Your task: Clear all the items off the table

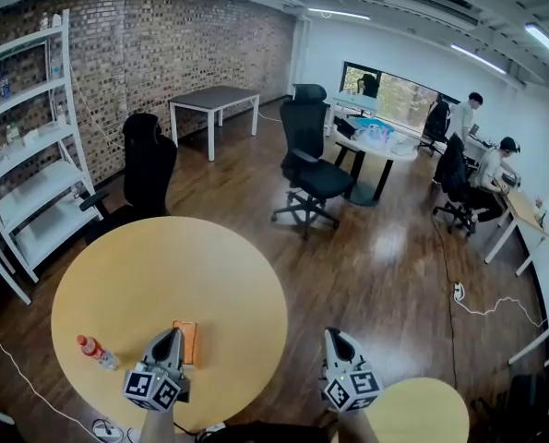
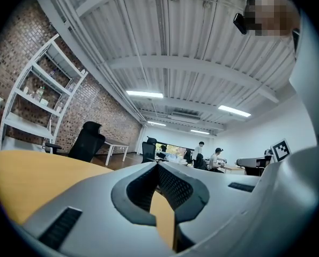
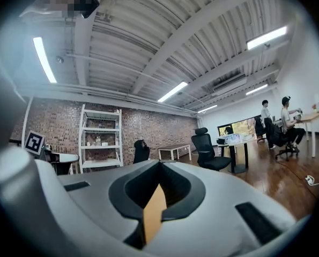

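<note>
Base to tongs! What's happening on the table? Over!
Left tongs shut, empty. Right tongs shut, empty. Clear plastic bottle with red label and flat orange packet lie on round yellow table, not yet picked up. Nothing in the way.

Round table (image 1: 163, 266), before you: bottle (image 1: 96, 351) lying near its left near edge; flat packet (image 1: 188, 341) right of the bottle, beside your left gripper (image 1: 172, 334). Your right gripper (image 1: 335, 336): past the table's right rim.

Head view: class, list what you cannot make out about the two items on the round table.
- Orange item: left side hidden behind the left gripper; type unclear.
- Bottle: too small to read its label.
- Right gripper view: neither item shows; the right gripper fills the lower frame.
</note>
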Available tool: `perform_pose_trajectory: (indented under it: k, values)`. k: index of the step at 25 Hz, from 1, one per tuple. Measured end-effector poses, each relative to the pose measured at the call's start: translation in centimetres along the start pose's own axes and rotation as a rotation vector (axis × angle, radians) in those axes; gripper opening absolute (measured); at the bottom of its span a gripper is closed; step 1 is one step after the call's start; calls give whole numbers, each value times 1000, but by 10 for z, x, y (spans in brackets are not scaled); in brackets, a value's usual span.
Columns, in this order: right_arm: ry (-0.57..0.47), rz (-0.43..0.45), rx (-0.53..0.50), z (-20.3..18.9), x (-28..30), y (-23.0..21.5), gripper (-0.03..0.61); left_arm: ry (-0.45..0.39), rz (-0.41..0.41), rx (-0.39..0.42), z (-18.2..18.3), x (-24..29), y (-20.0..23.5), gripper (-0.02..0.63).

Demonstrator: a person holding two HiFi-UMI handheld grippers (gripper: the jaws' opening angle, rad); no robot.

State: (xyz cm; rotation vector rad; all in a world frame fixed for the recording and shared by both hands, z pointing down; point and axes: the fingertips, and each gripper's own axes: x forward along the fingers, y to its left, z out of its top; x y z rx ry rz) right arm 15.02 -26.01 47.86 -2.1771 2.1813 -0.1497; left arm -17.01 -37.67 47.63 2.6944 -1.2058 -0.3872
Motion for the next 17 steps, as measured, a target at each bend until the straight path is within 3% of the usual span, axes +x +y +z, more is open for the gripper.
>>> perform_pose_trajectory:
  k: [17]
  values:
    - [0,-53,0,-7,-6,-16,2,9,12,-23,-9,-5,7,8]
